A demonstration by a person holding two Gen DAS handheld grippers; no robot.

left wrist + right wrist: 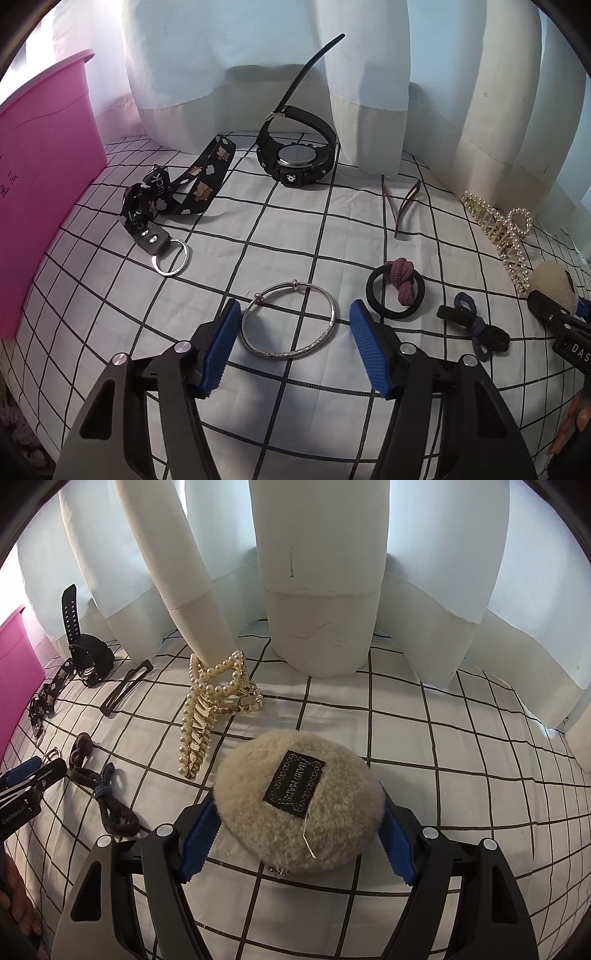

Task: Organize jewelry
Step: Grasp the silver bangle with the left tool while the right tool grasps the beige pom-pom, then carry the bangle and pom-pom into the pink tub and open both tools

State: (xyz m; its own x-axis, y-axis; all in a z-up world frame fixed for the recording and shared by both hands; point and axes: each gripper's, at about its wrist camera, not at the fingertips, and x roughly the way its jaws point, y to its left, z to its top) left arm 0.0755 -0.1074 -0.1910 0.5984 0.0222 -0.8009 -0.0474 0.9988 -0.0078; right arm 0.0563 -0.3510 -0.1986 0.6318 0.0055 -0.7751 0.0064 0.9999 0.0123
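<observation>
1. Jewelry is spread over a checked cloth (280,236): a silver bangle (289,321), a black watch (295,157), a pearl hair claw (207,716), hair ties (397,291).
2. The bangle is framed by the left gripper (293,317), whose pads stand apart from it, gripping nothing.
3. A fluffy beige hair clip (299,805) is clasped at both sides by the right gripper (299,825).
4. A pink bin (44,177) is seen at the left.

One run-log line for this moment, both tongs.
left tongs: open, straddling silver bangle, pads not touching | right tongs: shut on fluffy beige clip | pink bin: far left
</observation>
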